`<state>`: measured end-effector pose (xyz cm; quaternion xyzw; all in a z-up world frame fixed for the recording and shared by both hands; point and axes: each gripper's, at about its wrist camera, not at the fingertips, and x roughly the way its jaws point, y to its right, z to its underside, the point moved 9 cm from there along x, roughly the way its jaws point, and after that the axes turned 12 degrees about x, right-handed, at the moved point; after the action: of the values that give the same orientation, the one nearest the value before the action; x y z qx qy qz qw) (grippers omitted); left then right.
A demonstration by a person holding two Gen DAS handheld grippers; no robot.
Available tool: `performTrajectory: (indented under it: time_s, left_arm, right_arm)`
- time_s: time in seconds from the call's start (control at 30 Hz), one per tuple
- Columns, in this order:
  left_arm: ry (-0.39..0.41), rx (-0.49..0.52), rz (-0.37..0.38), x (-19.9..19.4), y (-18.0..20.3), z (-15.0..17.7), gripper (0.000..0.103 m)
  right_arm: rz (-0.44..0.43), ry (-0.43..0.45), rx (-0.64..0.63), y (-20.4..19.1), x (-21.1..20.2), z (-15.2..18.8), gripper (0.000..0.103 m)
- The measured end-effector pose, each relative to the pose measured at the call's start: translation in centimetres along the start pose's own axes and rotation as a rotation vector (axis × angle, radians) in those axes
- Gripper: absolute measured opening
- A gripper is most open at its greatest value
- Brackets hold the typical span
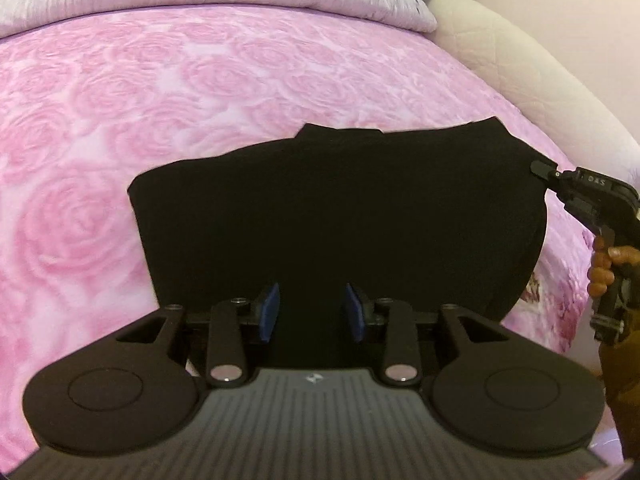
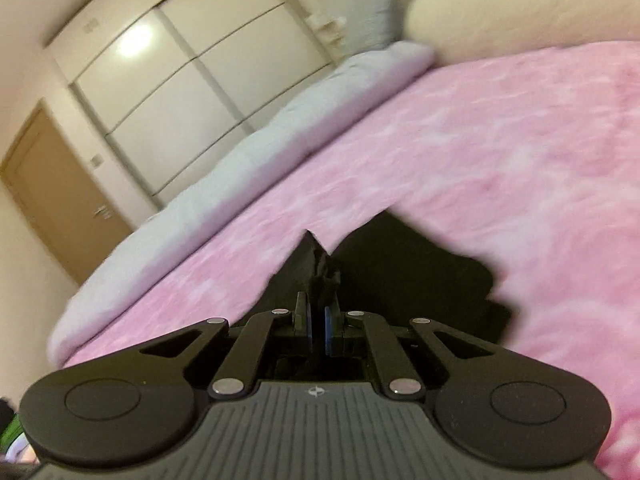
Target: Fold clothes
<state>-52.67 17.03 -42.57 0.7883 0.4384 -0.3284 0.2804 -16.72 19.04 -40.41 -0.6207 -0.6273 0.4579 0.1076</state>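
A black garment lies on the pink rose-patterned bed cover. My left gripper hangs over its near edge, fingers spread and holding nothing. My right gripper pinches the garment's right corner tight, cloth bunched between its blue pads.

Left hand-held gripper sits wide open, blue pads apart, over the near edge of the black garment. Right hand-held gripper is pinched onto its far right corner, with a hand gripping the handle.
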Motion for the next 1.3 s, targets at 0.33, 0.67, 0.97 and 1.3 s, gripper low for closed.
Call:
performTrajectory:
  time_s: [0.33, 0.67, 0.97, 1.3]
  left_arm:
    - [-0.017, 0.042, 0.003, 1.5, 1.7, -0.5, 0.031]
    - [-0.047, 0.148, 0.032, -1.6, 2.2, 2.4, 0.031]
    - [-0.085, 0.247, -0.052, -4.9, 2.1, 5.8, 0.031]
    - [-0.071, 0.113, -0.124, -7.7, 2.0, 8.7, 0.038]
  right_arm:
    - [0.029, 0.037, 0.024, 3.0, -1.2, -2.0, 0.005]
    - [0.123, 0.093, 0.035, 3.9, -2.5, -2.4, 0.029]
    - [0.212, 0.011, -0.031, 3.0, -4.3, 0.9, 0.035]
    - [0.220, -0.223, -0.189, -2.0, -6.5, 12.9, 0.041]
